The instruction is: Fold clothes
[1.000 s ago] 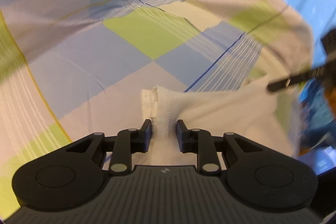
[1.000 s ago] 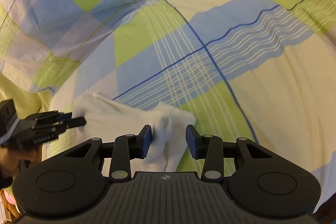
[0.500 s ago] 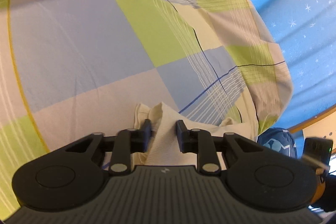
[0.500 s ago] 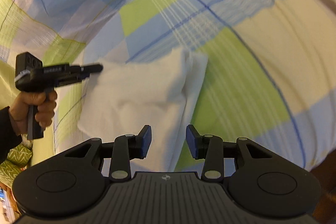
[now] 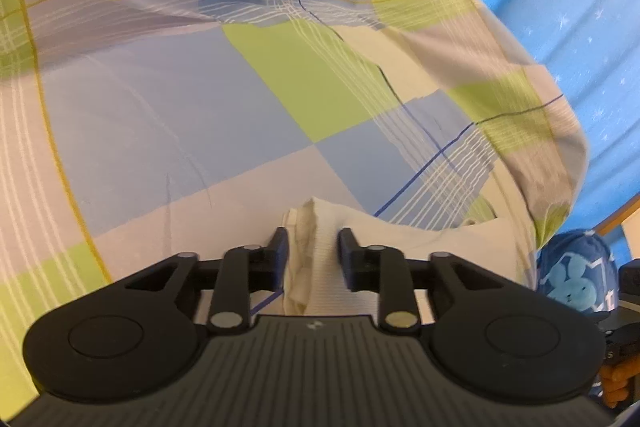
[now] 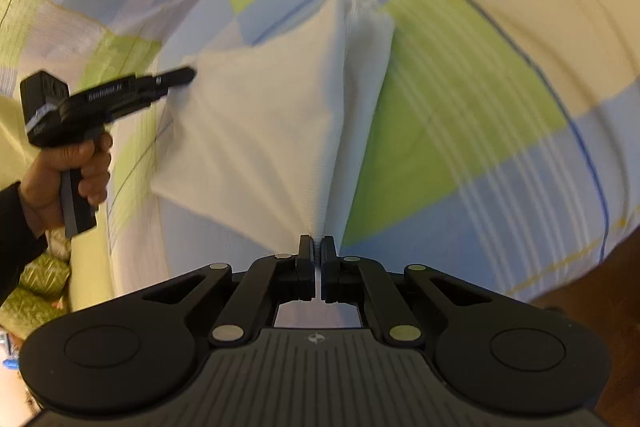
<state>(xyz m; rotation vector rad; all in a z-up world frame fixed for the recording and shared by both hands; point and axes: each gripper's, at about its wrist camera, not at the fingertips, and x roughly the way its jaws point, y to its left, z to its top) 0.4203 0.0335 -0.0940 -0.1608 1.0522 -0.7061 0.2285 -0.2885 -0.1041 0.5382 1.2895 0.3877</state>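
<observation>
White garment [image 6: 256,131] is grasped by both right gripper [image 6: 316,251], lower centre, and left gripper [image 5: 312,247]; even tension is advised.

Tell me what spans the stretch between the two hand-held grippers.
In the right wrist view, only the white garment stretches from the right hand-held gripper to the left hand-held gripper.

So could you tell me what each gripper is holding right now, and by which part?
Both hold the white garment: the right gripper is shut on a pinched edge, and the left gripper grips a bunched corner.
</observation>
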